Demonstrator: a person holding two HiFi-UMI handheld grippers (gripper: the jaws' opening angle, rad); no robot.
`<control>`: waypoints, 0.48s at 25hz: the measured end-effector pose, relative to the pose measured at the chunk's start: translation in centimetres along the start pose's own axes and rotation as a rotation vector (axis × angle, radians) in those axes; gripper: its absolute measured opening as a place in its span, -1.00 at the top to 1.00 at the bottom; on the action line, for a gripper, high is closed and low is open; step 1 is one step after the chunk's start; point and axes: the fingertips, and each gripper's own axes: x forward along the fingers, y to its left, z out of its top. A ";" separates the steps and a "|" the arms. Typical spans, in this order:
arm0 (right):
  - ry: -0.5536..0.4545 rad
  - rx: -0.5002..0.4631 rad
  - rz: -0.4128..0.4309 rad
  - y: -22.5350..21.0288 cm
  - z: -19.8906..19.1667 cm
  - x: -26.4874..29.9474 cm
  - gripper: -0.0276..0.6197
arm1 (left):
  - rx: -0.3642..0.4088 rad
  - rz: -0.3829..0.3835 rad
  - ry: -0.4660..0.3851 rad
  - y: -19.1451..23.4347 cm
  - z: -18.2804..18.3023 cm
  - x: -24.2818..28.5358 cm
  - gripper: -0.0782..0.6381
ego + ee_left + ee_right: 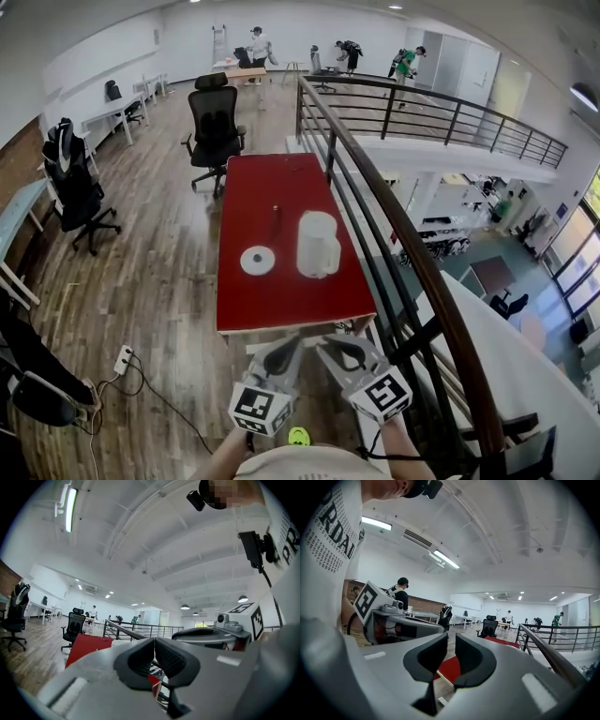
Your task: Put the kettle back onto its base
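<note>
The left tool [289, 349] and the right tool [336, 349] are hanging side by side just off the near edge of the red surface [281, 309], whose near strip is lying bare. Farther in, the white kettle [317, 244] is taking up the right half, with the round base [257, 260] lying just beside it, apart. A small dark upright thing [276, 220] is standing behind them. The railing [394, 225] is crowding the right edge, while the wooden floor [159, 272] is leaving the left side open. An office chair [215, 131] is closing off the far end.
</note>
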 end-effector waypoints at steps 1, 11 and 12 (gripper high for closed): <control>-0.002 0.000 -0.001 -0.3 0.0 0.0 0.77 | 0.002 0.004 -0.006 0.0 0.2 0.4 0.73; 0.001 0.022 0.011 -2.1 -0.7 0.1 0.77 | -0.007 0.001 0.004 -0.1 -0.4 2.3 0.65; 0.005 0.022 0.008 -2.3 -0.7 0.2 0.77 | -0.009 -0.002 0.007 0.0 -0.4 2.4 0.65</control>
